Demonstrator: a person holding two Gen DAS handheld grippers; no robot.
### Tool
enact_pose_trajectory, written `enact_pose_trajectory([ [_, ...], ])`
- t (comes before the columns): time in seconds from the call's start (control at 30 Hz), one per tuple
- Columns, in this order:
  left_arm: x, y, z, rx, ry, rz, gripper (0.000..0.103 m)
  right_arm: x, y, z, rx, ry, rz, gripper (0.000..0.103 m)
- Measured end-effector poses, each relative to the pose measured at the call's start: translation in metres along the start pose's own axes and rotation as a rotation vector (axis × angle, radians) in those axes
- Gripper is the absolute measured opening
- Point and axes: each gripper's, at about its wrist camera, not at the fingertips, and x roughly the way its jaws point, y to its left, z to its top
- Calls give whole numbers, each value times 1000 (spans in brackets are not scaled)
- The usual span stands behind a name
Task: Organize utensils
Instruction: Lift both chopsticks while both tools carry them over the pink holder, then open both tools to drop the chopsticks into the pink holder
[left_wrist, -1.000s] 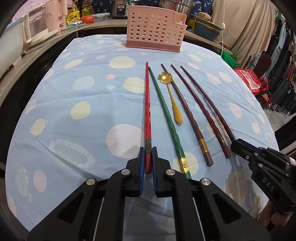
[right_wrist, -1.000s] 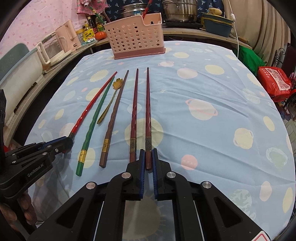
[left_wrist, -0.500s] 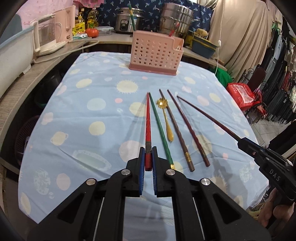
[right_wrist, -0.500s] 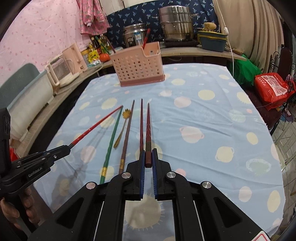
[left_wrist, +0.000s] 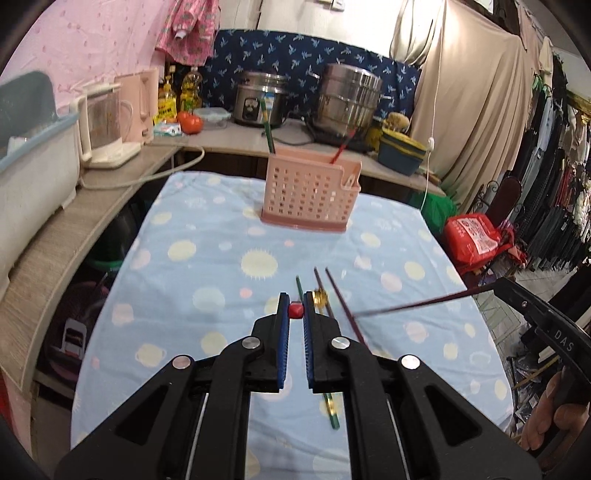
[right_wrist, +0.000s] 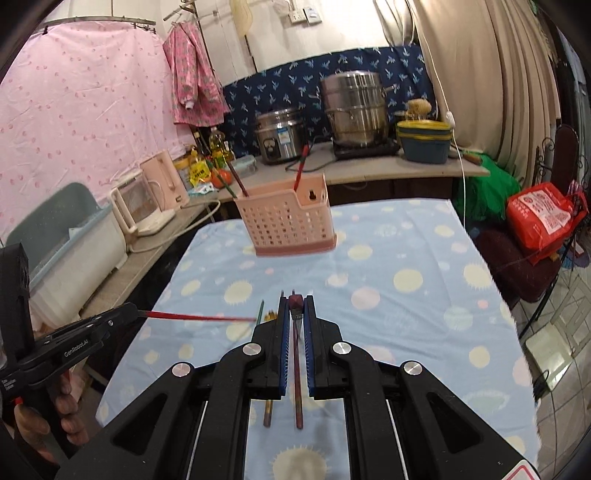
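Spoon (left_wrist: 320, 297) blurred, perhaps flower-shaped, half hidden behind gripper (left_wrist: 296, 309)

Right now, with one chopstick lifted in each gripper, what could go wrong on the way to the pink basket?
1. The left gripper pinches the red chopstick only at its end; it could swing or slip.
2. The dark chopstick crosses toward the red one; the tips may collide.
3. The basket already holds chopsticks that could block entry.

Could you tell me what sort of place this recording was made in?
Most likely a home kitchen or dining corner: a rice cooker and a steel steamer pot stand on a counter, a pink utensil basket sits on a cloth-covered table, and clothes hang at the side.
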Motion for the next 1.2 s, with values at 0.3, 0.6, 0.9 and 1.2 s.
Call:
enact_pose_trajectory([
  [0.3, 2, -5, 70, 42, -107, 9, 7, 11, 5, 54, -25, -82, -4, 7],
  [0.6, 6, -12, 153, 77, -227, 19, 7, 32, 10, 133, -44, -181, 22, 7],
  [0.9, 25, -21, 259, 72, -381, 22, 7, 75, 27, 229, -32, -313, 44, 7],
  [1.2, 101, -13, 291, 60, -386, 36, 7, 165, 17, 251, 27, -265, 66, 7],
])
